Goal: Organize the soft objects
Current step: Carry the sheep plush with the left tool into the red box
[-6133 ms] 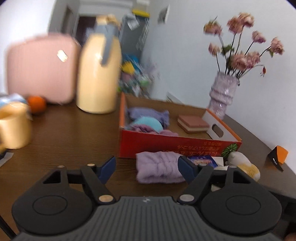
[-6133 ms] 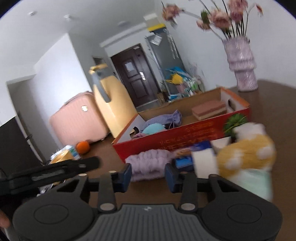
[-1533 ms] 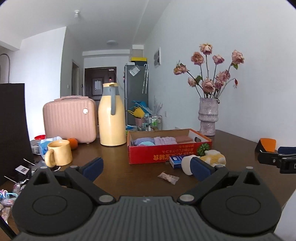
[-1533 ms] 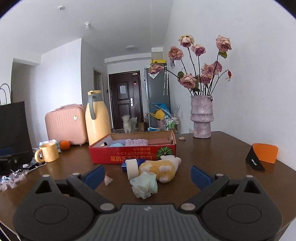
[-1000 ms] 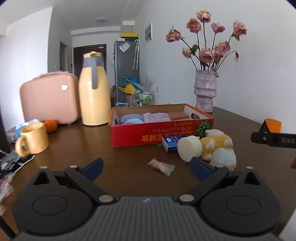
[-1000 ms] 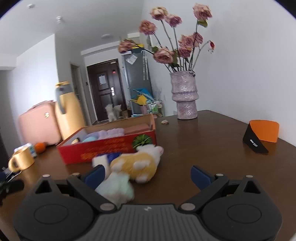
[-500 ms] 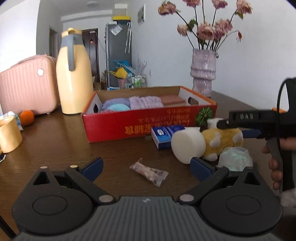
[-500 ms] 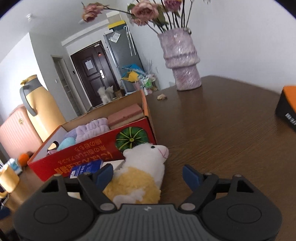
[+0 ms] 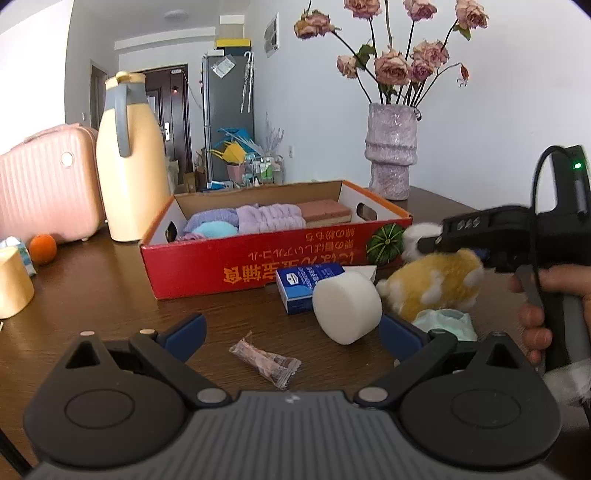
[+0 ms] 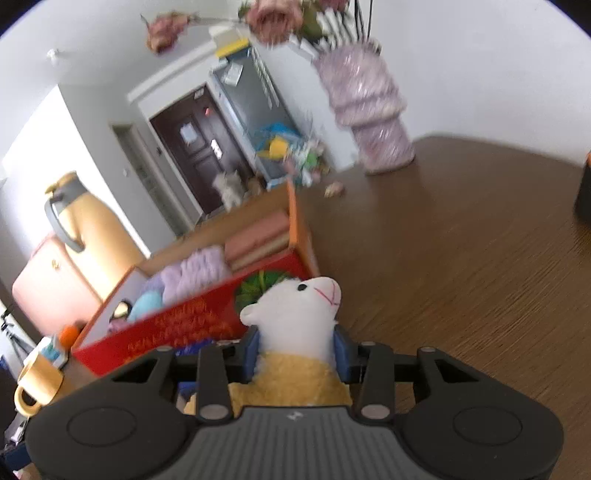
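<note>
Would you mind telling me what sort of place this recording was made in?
Most likely a lived-in flat's dining area: a wooden table with a vase of dried roses, a refrigerator beside a dark entrance door, and a pink suitcase.

My right hand-held gripper (image 10: pixel 297 354) hid the plush sheep's (image 10: pixel 295 317) body; the vase (image 10: pixel 365 122) and flowers (image 10: pixel 266 14) were blurred.

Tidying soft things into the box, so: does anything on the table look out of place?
A crumpled snack wrapper lies loose on the table, and the white foam roll is tipped on its side.
</note>
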A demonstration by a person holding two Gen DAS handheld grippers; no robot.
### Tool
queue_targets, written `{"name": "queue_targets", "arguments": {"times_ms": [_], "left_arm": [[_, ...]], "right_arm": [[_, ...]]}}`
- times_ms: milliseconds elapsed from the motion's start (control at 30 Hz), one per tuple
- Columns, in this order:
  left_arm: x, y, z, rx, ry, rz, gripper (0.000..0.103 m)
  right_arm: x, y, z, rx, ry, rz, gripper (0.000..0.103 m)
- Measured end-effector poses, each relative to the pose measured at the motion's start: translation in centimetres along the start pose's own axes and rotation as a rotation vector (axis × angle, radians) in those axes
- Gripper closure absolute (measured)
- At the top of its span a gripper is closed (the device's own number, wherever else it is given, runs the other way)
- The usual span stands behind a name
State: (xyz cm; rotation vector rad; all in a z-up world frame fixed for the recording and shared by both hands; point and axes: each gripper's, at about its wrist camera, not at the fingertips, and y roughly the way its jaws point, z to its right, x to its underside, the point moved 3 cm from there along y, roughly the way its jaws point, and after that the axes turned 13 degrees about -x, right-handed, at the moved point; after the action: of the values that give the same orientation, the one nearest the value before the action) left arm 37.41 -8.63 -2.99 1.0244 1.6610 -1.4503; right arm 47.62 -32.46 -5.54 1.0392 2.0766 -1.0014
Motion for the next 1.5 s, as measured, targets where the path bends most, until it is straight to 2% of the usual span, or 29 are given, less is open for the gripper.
{"name": "queue_targets", "arguments": {"times_ms": [133,233,333,400,500,600,700,767,867,933,1067,1133,1233,1300,1367,1500], "left_arm": [[-0.2,-1.5,-0.6,-0.015,-0.007,0.028,0.001],[-0.5,-2.8,-1.9,-0.051,-0.025,0.056,0.001],[-0.2,-3.7,-4.2,-0.114,-0.052,0.07,0.001],[0.5,-4.2,-6.2,-0.176,-0.067,0.055,0.001],[2.5,-5.1,-8.1,-0.258,-0.05,0.024,0.001],[4.7,-6.4,-10.0,-0.29,-0.063,-0.013,0.001],[6.1,-7.5,-11.5,-0.307,-0.087,-0.041,0.001],[6.8,-8.1,-12.1,-0.343,-0.079,-0.033,0.001],[7.8,-8.9,-12.5,-0.367,-0.062,-0.036,0.001],[8.2,-9.2,-12.4,-0.349,-0.052,-0.037,0.001],[8.8,-9.0,-10.9,-0.324,-0.027,-0.047,0.001],[8.9,-9.3,-9.5,-0.271,-0.023,-0.053,0.001],[8.7,-9.9,-6.8,-0.183,0.011,-0.043,0.001],[8.6,-10.3,-5.8,-0.159,0.046,-0.018,0.001],[8.5,-10.7,-5.9,-0.148,0.055,-0.011,0.001],[8.6,-11.7,-8.0,-0.12,-0.004,-0.022,0.001]], "right_arm": [[-1.8,-4.2,-2.3,-0.019,-0.075,0.136,0.064],[-2.6,-7.3,-6.4,-0.122,-0.206,0.135,0.063],[-0.6,-8.4,-11.3,-0.292,-0.343,-0.02,0.063],[2.4,-8.0,-13.8,-0.381,-0.406,-0.15,0.062],[7.4,-6.1,-15.5,-0.412,-0.424,-0.311,0.062],[10.9,-4.4,-16.9,-0.438,-0.447,-0.417,0.062],[12.4,-3.1,-18.8,-0.489,-0.456,-0.435,0.057],[12.3,-2.1,-19.6,-0.468,-0.463,-0.415,0.055],[11.1,-3.1,-19.7,-0.423,-0.429,-0.338,0.048],[10.0,-4.9,-19.2,-0.404,-0.423,-0.273,0.038],[9.2,-8.1,-17.3,-0.301,-0.423,-0.185,0.036],[9.0,-9.6,-15.8,-0.267,-0.396,-0.159,0.035],[9.4,-11.2,-14.2,-0.223,-0.387,-0.147,0.034],[9.9,-11.8,-13.6,-0.205,-0.396,-0.155,0.034],[10.7,-12.3,-13.4,-0.209,-0.409,-0.163,0.034],[12.4,-12.2,-13.6,-0.217,-0.437,-0.192,0.034]]}}
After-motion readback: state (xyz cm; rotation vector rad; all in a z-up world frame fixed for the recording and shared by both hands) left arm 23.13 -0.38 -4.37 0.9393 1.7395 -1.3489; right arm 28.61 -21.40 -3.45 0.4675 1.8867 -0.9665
